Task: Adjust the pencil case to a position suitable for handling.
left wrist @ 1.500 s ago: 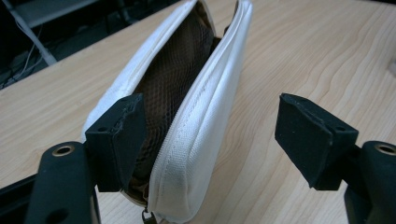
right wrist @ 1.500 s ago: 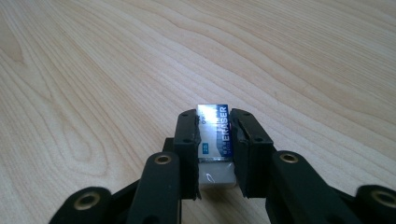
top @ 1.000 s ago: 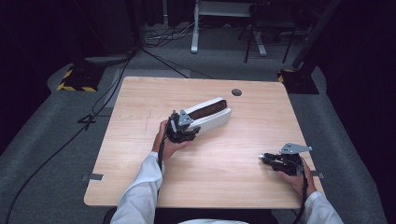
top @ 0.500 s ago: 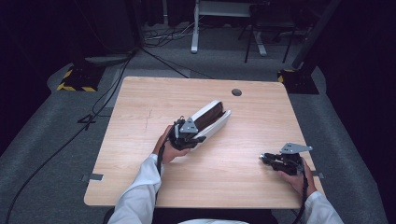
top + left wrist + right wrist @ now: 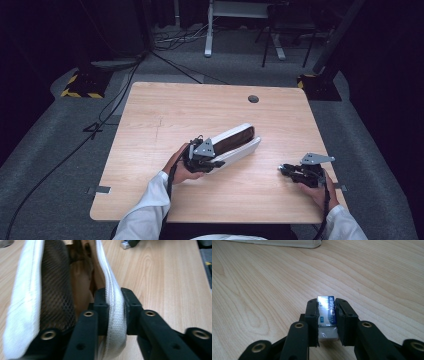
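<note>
A long white pencil case (image 5: pixel 235 141) with a brown inside lies slantwise mid-table, its lid standing open. My left gripper (image 5: pixel 212 161) is shut on the near end of the case's lower half. In the left gripper view the jaws (image 5: pixel 115 300) pinch the white zip edge (image 5: pixel 108 282), with the dark mesh pocket (image 5: pixel 56 290) of the other half at the left. My right gripper (image 5: pixel 283 169) rests low near the table's right front, shut on a small white eraser (image 5: pixel 326 312) in a blue and silver sleeve. The case's end (image 5: pixel 287 243) shows far ahead of it.
The wooden table (image 5: pixel 165 110) has a round cable hole (image 5: pixel 253 99) at the back right. Bare wood lies between the two grippers. On the floor behind are cables, a yellow-and-black stand base (image 5: pixel 80 85) and frame legs (image 5: pixel 210 30).
My left gripper has moved right and toward the near edge, taking the case with it. The right gripper and eraser have stayed put.
</note>
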The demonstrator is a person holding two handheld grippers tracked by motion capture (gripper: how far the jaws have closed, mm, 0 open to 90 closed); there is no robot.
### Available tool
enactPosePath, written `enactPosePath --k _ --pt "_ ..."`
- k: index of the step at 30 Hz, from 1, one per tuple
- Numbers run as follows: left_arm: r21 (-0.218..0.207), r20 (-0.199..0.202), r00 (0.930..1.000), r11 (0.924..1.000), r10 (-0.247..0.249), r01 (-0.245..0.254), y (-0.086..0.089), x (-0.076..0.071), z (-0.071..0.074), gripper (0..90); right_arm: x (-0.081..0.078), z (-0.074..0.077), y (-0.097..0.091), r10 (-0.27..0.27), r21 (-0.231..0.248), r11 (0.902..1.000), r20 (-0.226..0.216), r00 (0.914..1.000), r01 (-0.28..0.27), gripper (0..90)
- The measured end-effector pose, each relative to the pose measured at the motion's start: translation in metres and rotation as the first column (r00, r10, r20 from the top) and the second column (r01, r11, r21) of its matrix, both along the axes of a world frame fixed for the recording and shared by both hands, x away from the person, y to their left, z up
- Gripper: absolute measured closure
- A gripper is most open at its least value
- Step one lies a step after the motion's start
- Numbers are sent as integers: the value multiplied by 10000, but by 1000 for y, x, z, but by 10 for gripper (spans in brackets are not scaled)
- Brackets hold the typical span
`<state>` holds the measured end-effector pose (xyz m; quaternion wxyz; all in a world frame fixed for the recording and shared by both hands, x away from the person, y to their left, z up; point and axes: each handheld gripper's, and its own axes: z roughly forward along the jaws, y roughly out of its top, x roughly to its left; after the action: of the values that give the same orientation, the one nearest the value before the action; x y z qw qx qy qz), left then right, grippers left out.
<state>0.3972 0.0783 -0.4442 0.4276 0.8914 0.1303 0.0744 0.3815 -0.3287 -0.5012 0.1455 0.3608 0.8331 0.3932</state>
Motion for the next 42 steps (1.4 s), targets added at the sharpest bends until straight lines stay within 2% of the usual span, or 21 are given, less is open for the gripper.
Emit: enactPosePath --k 1,4,6,8,10,12,15,16,17,19,20,22,24,26,28,30,32,33,37,38,42 --pt "-48 12 10000 10000 -15 15 2 -1 1 710 0 0 0 2 1 10000 2 10000 -2 730" --pt "-58 152 9991 9992 386 -385 8 -8 4 613 0 0 0 6 23 10000 -2 10000 -6 730" --pt "97 271 9974 9977 674 -677 11 -12 4 527 0 0 0 6 30 10000 7 10000 -6 730" --pt "131 284 9963 9966 813 -817 15 -16 5 508 0 0 0 0 22 10000 6 10000 0 730" --pt "162 412 9918 9924 1211 -1219 23 -23 6 458 0 0 0 -5 19 10000 25 10000 5 730" --pt "40 355 9876 9882 1527 -1530 31 -29 8 422 0 0 0 0 14 10000 28 10000 0 729" --pt "-34 506 9777 9790 2037 -2038 43 -37 11 354 0 0 0 2 14 10000 30 10000 -2 730" --pt "-34 506 9777 9790 2037 -2038 43 -37 11 352 0 0 0 2 14 10000 30 10000 -2 730" --pt "-73 565 9740 9756 2195 -2195 47 -38 11 352 0 0 0 1 14 10000 29 10000 -1 729" --pt "-170 688 9610 9635 2678 -2673 61 -42 9 325 0 0 0 8 -10 10000 50 10000 -8 729" --pt "-170 688 9610 9635 2678 -2673 61 -42 9 320 0 0 0 14 -34 10000 60 10000 -14 728" --pt "-110 856 9455 9492 3142 -3145 71 -41 6 316 0 0 0 19 -24 10000 55 10000 -19 728" --pt "-315 671 9380 9404 3400 -3386 78 -38 4 324 -1 0 1 16 -47 10000 59 10000 -16 729" --pt "-393 482 9219 9230 3844 -3828 83 -30 0 325 -1 0 1 14 -53 10000 68 10000 -14 729" --pt "-473 374 9137 9141 4046 -4028 84 -24 -2 317 0 0 1 20 -50 10000 68 10000 -20 728" --pt "-761 128 9105 9083 4134 -4113 84 -16 -3 319 -1 0 1 16 -55 10000 70 10000 -15 729" --pt "-865 -37 9101 9066 4144 -4131 82 -14 -5 321 -1 0 1 16 -53 10000 73 10000 -15 729" --pt "-862 -120 9110 9073 4122 -4117 79 -10 -7 321 -1 0 1 18 -52 10000 71 10000 -17 729" --pt "-573 11 9136 9121 4067 -4059 68 -3 -11 320 0 0 1 22 -44 10000 71 10000 -22 729" --pt "-568 17 9127 9113 4086 -4078 65 -1 -12 328 -1 0 1 12 -39 10000 58 10000 -12 728" --pt "-641 -106 9183 9162 3956 -3955 62 4 -14 348 -1 0 1 12 -48 10000 76 10000 -12 729"
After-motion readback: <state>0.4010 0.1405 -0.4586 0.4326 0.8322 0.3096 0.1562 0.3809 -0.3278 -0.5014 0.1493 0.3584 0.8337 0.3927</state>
